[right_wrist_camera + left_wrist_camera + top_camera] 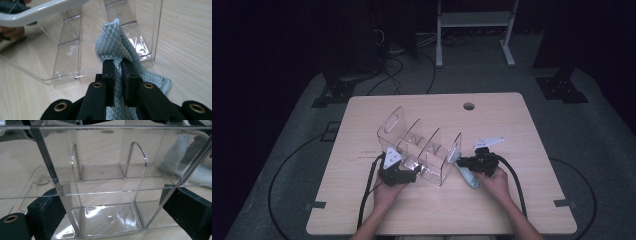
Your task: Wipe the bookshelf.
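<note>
1. The cloth (117,45) is a pale blue-grey piece with a quilted diamond weave. It is bunched into a rounded fold and lies just beside the clear organizer's (419,145) end wall, on its outer side.
2. The right gripper (118,66) has its black jaws pressed together on the cloth – the fold stands above the pads and the rest hangs below them.
3. The organizer is a transparent hard-plastic box with upright dividers and a cut-out handle in its tall far wall. Its compartments hold nothing but glare and the wood seen through the base.
4. The left gripper (398,172) sits at the organizer's near corner, jaws spread on either side of it. Whether they press on the plastic, I cannot tell.
5. Under the organizer lies a light wooden table (512,200) – smooth, with rounded corners and a round hole beyond the organizer's far side.
</note>
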Motion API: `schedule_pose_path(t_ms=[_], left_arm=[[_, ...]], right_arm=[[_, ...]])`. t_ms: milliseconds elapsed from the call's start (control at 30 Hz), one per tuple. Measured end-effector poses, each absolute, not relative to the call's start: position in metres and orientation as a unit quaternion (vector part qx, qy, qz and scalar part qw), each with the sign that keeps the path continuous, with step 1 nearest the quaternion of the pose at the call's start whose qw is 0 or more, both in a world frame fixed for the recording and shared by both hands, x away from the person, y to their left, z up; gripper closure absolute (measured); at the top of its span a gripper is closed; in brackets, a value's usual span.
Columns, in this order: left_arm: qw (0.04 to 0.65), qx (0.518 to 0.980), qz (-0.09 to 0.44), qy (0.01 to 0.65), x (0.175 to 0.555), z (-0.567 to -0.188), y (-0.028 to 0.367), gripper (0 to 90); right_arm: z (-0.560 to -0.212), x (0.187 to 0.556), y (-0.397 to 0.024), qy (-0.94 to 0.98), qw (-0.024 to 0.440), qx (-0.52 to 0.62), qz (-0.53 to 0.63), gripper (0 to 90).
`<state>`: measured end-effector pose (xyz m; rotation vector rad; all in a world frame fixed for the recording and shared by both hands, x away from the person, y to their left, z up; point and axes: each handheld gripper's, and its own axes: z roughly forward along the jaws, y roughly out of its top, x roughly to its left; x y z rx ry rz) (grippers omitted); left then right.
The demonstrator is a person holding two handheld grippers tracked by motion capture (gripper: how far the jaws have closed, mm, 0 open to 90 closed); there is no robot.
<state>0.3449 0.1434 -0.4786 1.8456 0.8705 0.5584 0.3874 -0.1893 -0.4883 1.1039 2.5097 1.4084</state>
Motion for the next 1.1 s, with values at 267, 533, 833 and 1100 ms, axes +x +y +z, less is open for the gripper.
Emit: schedule_pose_path(t_ms=[267, 533, 833, 1100], left_arm=[[0.491, 0.76, 0.23, 0.36, 0.344, -0.478, 0.145, 6.8], [0.489, 0.758, 0.231, 0.364, 0.345, -0.478, 0.144, 6.8], [0.484, 0.757, 0.238, 0.368, 0.345, -0.478, 0.146, 7.1], [0.485, 0.759, 0.235, 0.364, 0.344, -0.478, 0.147, 7.5]], right_arm=[[-0.486, 0.365, -0.171, 0.839, 0.02, 0.311, 0.446, 81.9], [-0.487, 0.371, -0.175, 0.824, 0.02, 0.339, 0.454, 81.6], [-0.482, 0.362, -0.165, 0.837, 0.023, 0.303, 0.455, 81.7], [-0.475, 0.327, -0.142, 0.856, 0.008, 0.248, 0.454, 81.7]])
